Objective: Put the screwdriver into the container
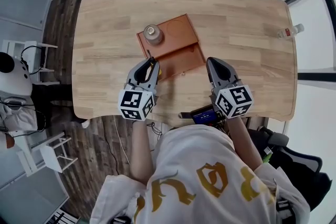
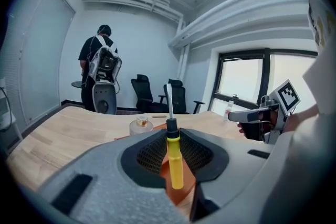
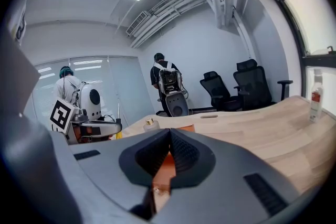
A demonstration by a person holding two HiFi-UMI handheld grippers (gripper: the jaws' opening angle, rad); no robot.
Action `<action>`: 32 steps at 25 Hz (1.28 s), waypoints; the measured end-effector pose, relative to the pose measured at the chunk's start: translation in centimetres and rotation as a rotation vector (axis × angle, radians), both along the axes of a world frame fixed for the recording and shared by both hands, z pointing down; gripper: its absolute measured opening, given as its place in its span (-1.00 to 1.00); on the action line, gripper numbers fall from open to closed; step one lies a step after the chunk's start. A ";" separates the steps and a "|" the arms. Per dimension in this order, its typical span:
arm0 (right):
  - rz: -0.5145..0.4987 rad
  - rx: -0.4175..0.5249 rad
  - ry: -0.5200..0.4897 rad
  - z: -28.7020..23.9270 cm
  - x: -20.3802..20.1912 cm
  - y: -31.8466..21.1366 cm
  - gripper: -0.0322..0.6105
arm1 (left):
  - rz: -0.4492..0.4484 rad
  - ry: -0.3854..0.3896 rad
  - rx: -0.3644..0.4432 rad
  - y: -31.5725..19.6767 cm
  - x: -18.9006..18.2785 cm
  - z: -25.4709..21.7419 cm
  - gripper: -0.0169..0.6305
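My left gripper (image 2: pixel 175 161) is shut on a screwdriver (image 2: pixel 174 157) with a yellow handle, its metal shaft standing upward past the jaws. In the head view this left gripper (image 1: pixel 149 64) hangs over the near left corner of the brown container (image 1: pixel 181 31), and the screwdriver (image 1: pixel 158 69) shows between its fingers. The container is a shallow tray with a flat back part and a sunken front compartment. My right gripper (image 1: pixel 214 64) sits just right of the container's near corner. In its own view the right gripper (image 3: pixel 169 137) is shut with nothing between the jaws.
A small glass jar (image 1: pixel 153 34) stands on the container's back left part. A clear plastic bottle (image 1: pixel 290 32) lies near the table's right edge. A dark device (image 1: pixel 202 115) rests at the near table edge. Office chairs (image 2: pixel 157 93) and a person (image 2: pixel 100 68) stand beyond the table.
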State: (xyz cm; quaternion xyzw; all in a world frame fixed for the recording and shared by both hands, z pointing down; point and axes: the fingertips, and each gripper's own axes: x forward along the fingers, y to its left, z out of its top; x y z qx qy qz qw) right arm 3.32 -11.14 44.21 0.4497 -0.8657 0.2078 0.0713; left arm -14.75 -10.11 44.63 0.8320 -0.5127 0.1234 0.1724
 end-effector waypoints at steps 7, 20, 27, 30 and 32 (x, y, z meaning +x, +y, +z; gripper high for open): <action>-0.004 -0.030 0.008 1.6 -0.2 -0.3 -0.87 | 0.043 -0.063 -0.062 0.0 0.4 3.1 -0.71; -0.050 -0.062 0.092 4.8 -1.6 -1.0 -0.87 | 0.141 -0.171 -0.149 -0.6 1.0 7.0 -0.71; -0.047 -0.066 0.118 5.6 -1.3 -1.6 -0.87 | 0.195 -0.239 -0.222 -0.2 1.1 9.4 -0.71; -0.036 -0.074 0.115 5.9 -0.9 -1.8 -0.87 | 0.216 -0.269 -0.255 -0.4 1.0 10.3 -0.71; -0.030 -0.082 0.116 6.2 -0.5 -1.8 -0.87 | 0.241 -0.282 -0.277 -0.5 1.3 10.7 -0.71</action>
